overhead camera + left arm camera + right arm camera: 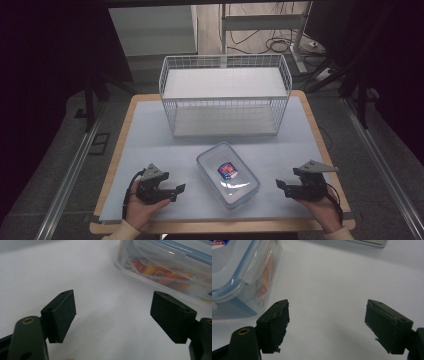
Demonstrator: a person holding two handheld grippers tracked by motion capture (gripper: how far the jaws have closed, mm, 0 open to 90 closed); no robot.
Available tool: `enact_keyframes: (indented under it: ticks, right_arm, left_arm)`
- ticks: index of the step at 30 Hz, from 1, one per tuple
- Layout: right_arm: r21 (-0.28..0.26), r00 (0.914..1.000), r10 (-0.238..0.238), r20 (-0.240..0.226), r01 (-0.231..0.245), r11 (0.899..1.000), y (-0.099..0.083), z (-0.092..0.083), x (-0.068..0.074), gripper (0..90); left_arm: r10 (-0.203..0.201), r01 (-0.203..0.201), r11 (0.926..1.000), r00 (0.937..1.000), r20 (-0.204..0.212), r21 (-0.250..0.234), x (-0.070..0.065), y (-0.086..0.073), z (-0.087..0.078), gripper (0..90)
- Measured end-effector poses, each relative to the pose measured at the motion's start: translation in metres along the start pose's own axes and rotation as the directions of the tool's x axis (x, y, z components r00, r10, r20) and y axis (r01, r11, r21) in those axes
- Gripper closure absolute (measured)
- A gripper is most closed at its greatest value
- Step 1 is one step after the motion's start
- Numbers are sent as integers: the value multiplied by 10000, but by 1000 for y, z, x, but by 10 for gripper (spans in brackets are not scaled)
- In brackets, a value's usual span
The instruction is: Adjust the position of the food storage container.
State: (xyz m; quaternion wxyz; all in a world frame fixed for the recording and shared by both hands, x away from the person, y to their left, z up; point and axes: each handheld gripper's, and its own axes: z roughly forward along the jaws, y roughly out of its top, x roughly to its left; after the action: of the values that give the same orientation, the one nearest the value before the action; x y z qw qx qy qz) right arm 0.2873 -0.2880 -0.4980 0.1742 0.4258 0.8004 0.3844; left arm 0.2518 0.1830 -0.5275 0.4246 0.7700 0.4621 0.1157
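With the clear lidded plastic container [228, 175] lying on the desk [150, 135] between them, both the left gripper [176, 192] and right gripper [281, 187] wait wide-fingered and empty, seemingly about to close in on its sides.

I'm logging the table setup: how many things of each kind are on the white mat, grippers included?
Clear lidded container: 1
White wire basket: 1
Grippers: 2, the left gripper and the right gripper, both open and holding nothing
Total: 4
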Motion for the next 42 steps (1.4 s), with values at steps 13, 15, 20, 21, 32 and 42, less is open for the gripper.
enact_keyframes:
  ticks: [13,15,20,21,32,42]
  right_arm:
    - [-342,9933,-594,-990,563,9978,23,-9,25,391]
    - [-490,9900,-796,-1165,743,9960,31,-12,31,429]
    - [-746,9809,-1110,-1596,1001,9922,48,-16,43,491]
    - [-843,9736,-1317,-1864,1177,9895,56,-16,51,532]
    - [-921,9052,-2577,-3380,2407,9662,87,-1,97,840]
    - [-698,8636,-2967,-4077,2945,9531,78,7,126,900]
  left_arm:
    - [-236,236,9997,9997,42,-22,1,0,-1,196]
    - [-225,225,9997,9997,54,-3,1,0,-1,197]
    - [-201,201,9998,9998,83,35,0,0,0,197]
    - [-168,167,9998,9998,91,71,0,0,0,197]
    - [-223,222,9997,9997,90,43,1,-1,0,198]
    - [-173,172,9998,9998,36,102,1,-1,0,200]
